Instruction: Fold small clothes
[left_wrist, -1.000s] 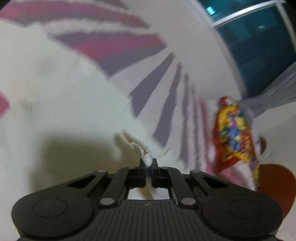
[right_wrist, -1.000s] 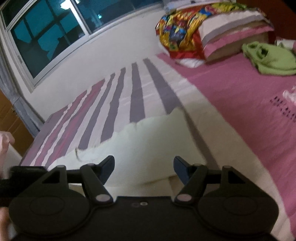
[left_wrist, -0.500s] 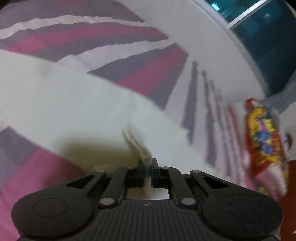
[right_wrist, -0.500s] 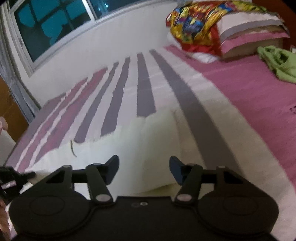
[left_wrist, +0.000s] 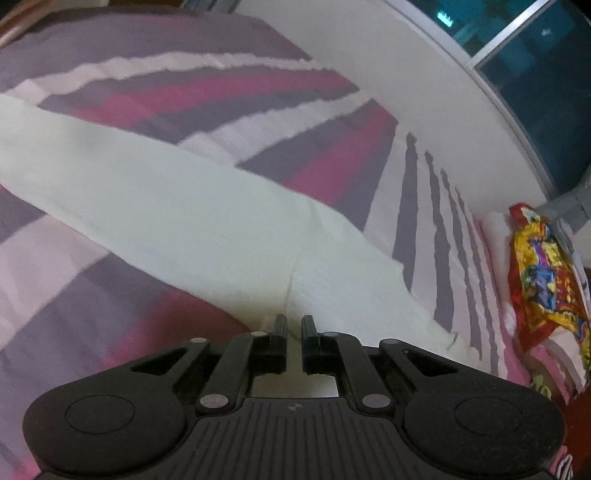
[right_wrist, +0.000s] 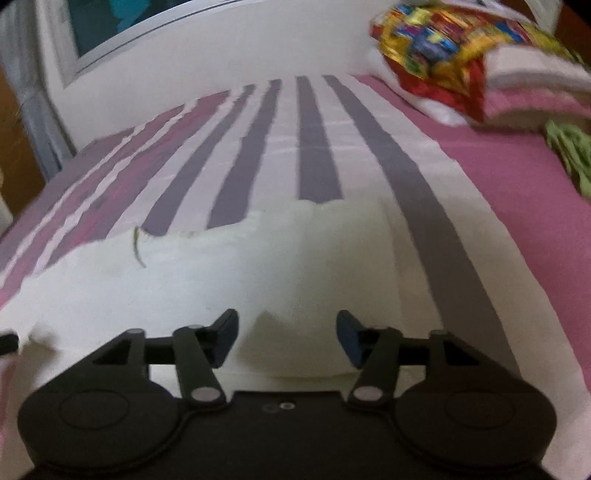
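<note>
Folding stage: you've dragged the cream cloth (right_wrist: 229, 280) flat across the striped bedspread (right_wrist: 317, 147).
Left gripper (left_wrist: 293, 326): pinching its near edge.
Right gripper (right_wrist: 286, 332): spread above it, gripping nothing, jaws just widened slightly.

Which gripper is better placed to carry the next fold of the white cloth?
Left. The left gripper is shut on an edge of the white cloth, so it can drag it over. The right gripper stands open above the cloth, gripping nothing.
</note>
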